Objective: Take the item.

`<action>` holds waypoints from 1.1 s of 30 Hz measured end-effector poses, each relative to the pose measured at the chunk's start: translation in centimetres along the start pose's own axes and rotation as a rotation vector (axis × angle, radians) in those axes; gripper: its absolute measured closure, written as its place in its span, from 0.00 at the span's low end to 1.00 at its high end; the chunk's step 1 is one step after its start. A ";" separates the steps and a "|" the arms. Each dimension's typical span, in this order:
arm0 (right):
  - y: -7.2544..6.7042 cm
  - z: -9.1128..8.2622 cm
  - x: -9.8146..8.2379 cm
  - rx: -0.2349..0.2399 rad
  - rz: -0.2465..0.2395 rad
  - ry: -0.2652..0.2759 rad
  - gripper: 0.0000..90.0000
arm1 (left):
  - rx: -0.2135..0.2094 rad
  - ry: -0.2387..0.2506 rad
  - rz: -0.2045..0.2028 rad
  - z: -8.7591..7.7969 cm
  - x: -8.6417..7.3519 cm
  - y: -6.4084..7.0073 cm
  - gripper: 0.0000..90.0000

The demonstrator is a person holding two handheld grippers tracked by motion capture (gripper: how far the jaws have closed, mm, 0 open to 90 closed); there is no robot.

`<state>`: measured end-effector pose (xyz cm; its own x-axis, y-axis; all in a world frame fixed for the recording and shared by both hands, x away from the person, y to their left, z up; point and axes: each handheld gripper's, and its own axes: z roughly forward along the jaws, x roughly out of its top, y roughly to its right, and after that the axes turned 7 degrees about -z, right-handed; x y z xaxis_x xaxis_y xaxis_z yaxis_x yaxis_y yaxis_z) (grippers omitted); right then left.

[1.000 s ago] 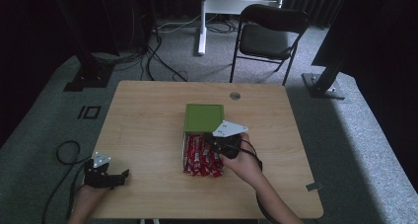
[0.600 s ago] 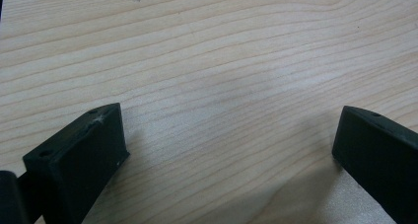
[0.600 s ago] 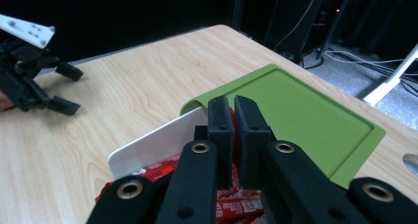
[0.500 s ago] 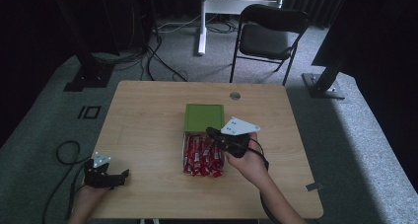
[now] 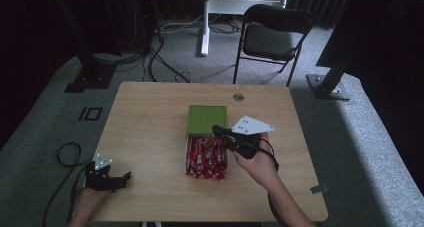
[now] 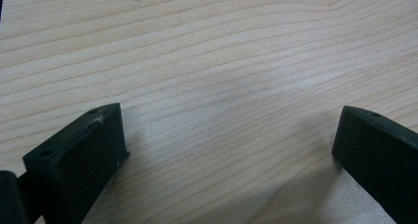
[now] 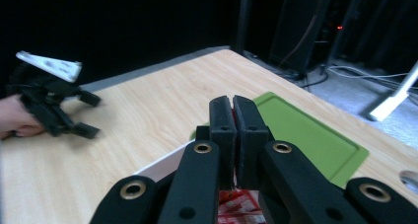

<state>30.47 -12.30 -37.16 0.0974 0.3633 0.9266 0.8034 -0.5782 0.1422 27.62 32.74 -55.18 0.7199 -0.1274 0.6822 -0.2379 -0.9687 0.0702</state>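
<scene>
The left gripper (image 5: 116,177) sits low near the table (image 5: 150,117) edge, claws wide apart, holding nothing. The box (image 5: 206,157) of red packets (image 5: 202,159) sits mid-table, partly hidden by the right gripper (image 5: 218,131), whose claws are pressed together, empty.

Pale wood-grain table (image 5: 150,117). Green lid (image 5: 206,118). Red, white-marked packets (image 5: 206,158) in white-walled box (image 7: 162,166). Black grippers: left (image 5: 119,179), right (image 5: 218,131), with grey plate (image 5: 251,125). Black chair (image 5: 272,37).

Two hand-held grippers (image 5: 121,177) (image 5: 219,132), one green lid (image 5: 206,119), one box (image 5: 206,157) of red packets, one chair (image 5: 272,37)
</scene>
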 end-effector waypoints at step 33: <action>8.5 -4.9 -1.5 -0.286 0.065 -0.011 0.98 | 0.000 0.002 0.000 0.0 0.0 0.0 0.01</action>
<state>34.27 -21.31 -35.68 0.1506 0.3256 0.9334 0.5970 -0.7825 0.1766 27.63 32.74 -55.19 0.7187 -0.1267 0.6836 -0.2375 -0.9689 0.0702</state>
